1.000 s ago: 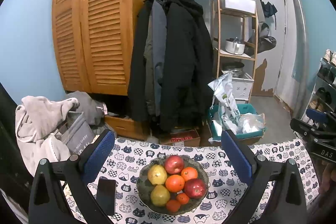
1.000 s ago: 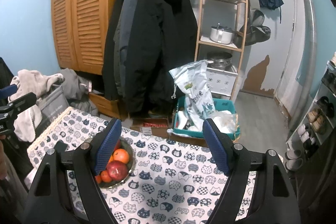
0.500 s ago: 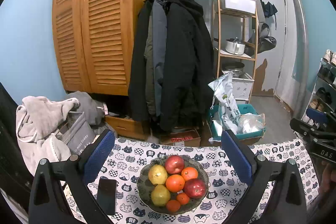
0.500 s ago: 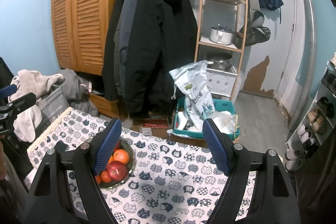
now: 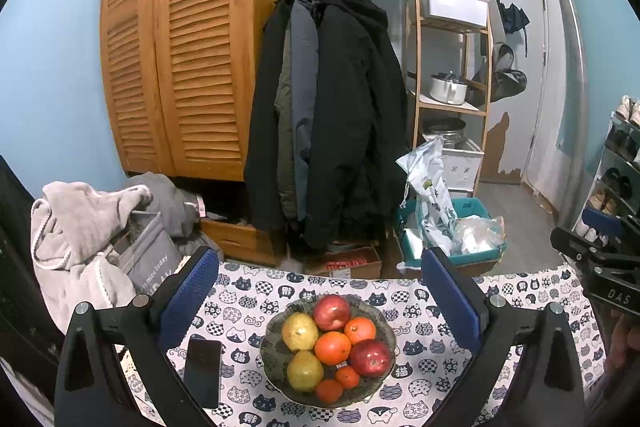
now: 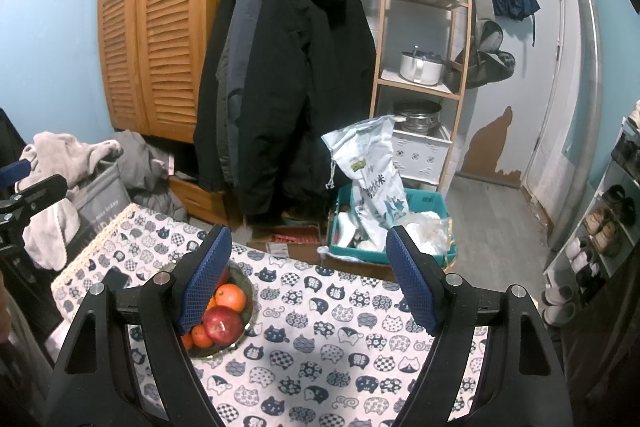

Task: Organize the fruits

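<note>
A dark patterned bowl (image 5: 384,327) on the cat-print tablecloth (image 5: 248,303) holds two red apples (image 5: 331,311), two yellow pears (image 5: 299,331), and several oranges (image 5: 332,347) and small tangerines. My left gripper (image 5: 320,291) hovers open above and in front of the bowl, blue pads wide apart, nothing between them. In the right wrist view the bowl (image 6: 249,297) sits at lower left, partly hidden behind the left finger. My right gripper (image 6: 308,275) stands open over bare tablecloth (image 6: 320,327) to the bowl's right, holding nothing.
A black phone (image 5: 203,371) lies left of the bowl. Beyond the table's far edge stand a cardboard box (image 5: 346,263), a teal bin (image 6: 424,203) with a white bag, hanging dark coats (image 5: 328,115), a louvred wardrobe (image 5: 180,67) and a laundry heap (image 5: 80,227).
</note>
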`<state>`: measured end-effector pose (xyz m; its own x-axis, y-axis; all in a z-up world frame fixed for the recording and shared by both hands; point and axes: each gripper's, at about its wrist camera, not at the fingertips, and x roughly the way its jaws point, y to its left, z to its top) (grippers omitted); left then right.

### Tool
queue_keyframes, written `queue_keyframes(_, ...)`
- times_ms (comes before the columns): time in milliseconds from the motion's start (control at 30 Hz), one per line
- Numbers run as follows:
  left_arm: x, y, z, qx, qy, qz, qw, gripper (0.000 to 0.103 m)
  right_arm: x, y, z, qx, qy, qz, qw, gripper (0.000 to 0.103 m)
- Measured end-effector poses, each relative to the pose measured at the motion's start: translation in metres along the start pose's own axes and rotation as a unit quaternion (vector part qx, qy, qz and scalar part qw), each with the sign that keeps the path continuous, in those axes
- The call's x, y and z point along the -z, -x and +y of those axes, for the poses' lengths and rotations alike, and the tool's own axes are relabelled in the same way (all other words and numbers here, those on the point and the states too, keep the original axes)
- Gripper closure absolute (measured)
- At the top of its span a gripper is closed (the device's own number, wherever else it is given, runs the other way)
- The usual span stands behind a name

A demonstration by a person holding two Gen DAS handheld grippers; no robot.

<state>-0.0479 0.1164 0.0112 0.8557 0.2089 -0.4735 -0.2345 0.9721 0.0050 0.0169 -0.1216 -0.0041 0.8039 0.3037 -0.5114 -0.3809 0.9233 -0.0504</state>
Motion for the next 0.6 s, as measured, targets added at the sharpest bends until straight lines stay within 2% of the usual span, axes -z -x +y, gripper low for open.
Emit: queue_keyframes(600, -0.0017, 0.0078, -0.0039, -0.020, 0.004, -0.001, 0.9998, 0.001, 0.0003, -0.0001, 0.0003, 0.001, 0.000, 0.000, 1.000, 0.025)
